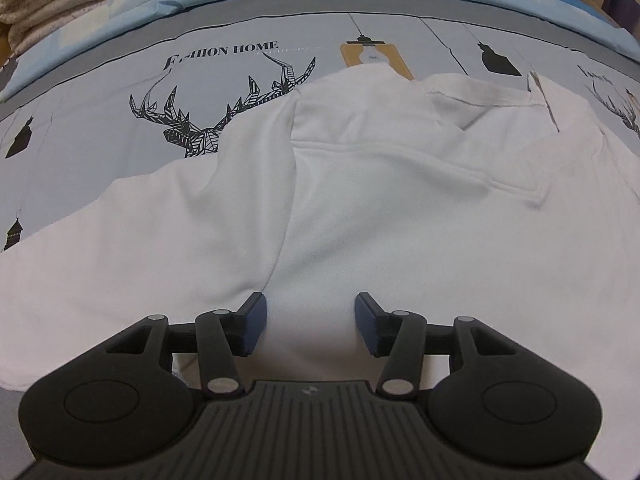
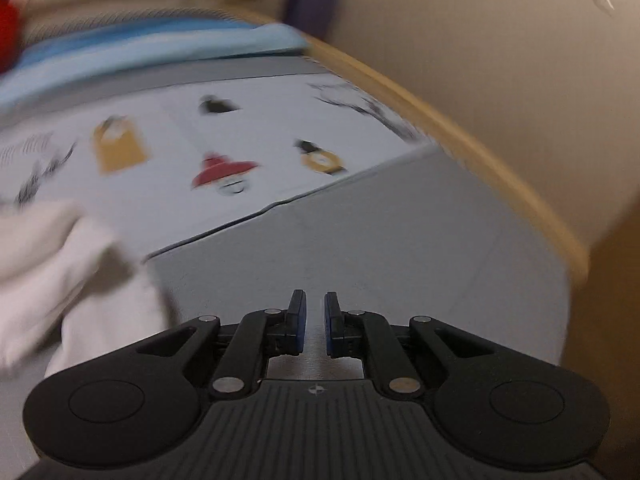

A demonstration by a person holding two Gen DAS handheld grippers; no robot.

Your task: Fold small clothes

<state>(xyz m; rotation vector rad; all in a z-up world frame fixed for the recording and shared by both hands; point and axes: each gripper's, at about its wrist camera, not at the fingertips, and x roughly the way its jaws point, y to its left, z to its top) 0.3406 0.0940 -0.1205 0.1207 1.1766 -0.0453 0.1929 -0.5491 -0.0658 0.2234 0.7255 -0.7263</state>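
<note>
Two words, "FASHION HOME", top the bedsheet (image 1: 120, 128) beside its antlered deer print (image 1: 224, 108). Below them lies the white garment (image 1: 360, 208); left gripper (image 1: 310, 324) spread over it, right gripper (image 2: 315, 324) nearly closed, empty.

**White garment spread on my bed**

The white garment (image 1: 360, 208) lies flat across the printed bedspread, one part folded over its middle with the hemmed edge showing. My right view catches its rumpled end (image 2: 60, 272), blurred, near the bedspread's grey border.
</note>
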